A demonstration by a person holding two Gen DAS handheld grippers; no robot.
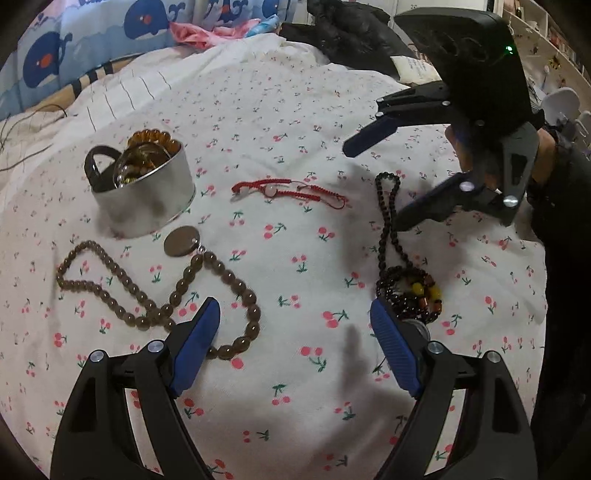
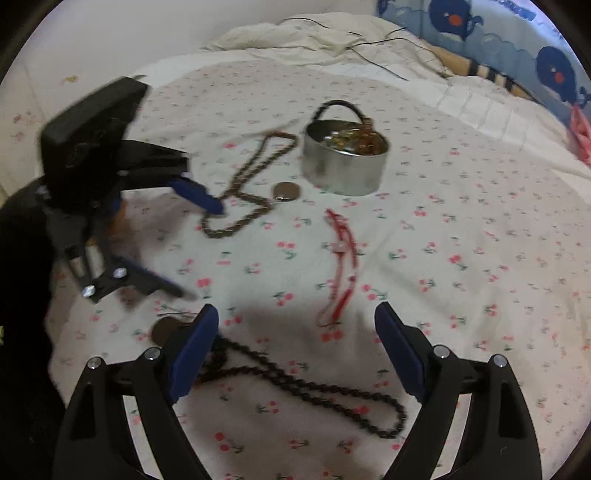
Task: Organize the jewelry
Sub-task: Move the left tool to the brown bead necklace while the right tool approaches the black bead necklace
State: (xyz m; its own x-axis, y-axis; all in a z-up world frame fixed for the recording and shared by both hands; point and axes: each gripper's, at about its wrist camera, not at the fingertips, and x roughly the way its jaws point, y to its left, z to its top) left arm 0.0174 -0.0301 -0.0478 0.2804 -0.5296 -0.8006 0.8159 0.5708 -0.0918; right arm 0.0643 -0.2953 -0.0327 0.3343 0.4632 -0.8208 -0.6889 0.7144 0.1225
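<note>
A round metal tin point(image 1: 147, 199) point(image 2: 345, 166) holds amber beads and a dark strap. A brown bead necklace point(image 1: 147, 295) point(image 2: 243, 184) with a round pendant point(image 1: 181, 240) lies below the tin. A red cord bracelet point(image 1: 291, 192) point(image 2: 341, 266) lies mid-bed. A dark bead necklace point(image 1: 391, 240) point(image 2: 295, 384) with yellow and orange beads lies on the right. My left gripper point(image 1: 295, 332) point(image 2: 199, 251) is open and empty above the sheet. My right gripper point(image 2: 295, 347) point(image 1: 373, 184) is open and empty, hovering over the dark necklace.
Everything lies on a cherry-print bedsheet point(image 1: 295, 258). A whale-print cushion point(image 1: 74, 48) and pink cloth point(image 1: 195, 33) sit at the bed's head. Black clothing point(image 1: 351, 29) lies at the far right. Thin dark wires point(image 2: 369, 48) cross the rumpled white bedding.
</note>
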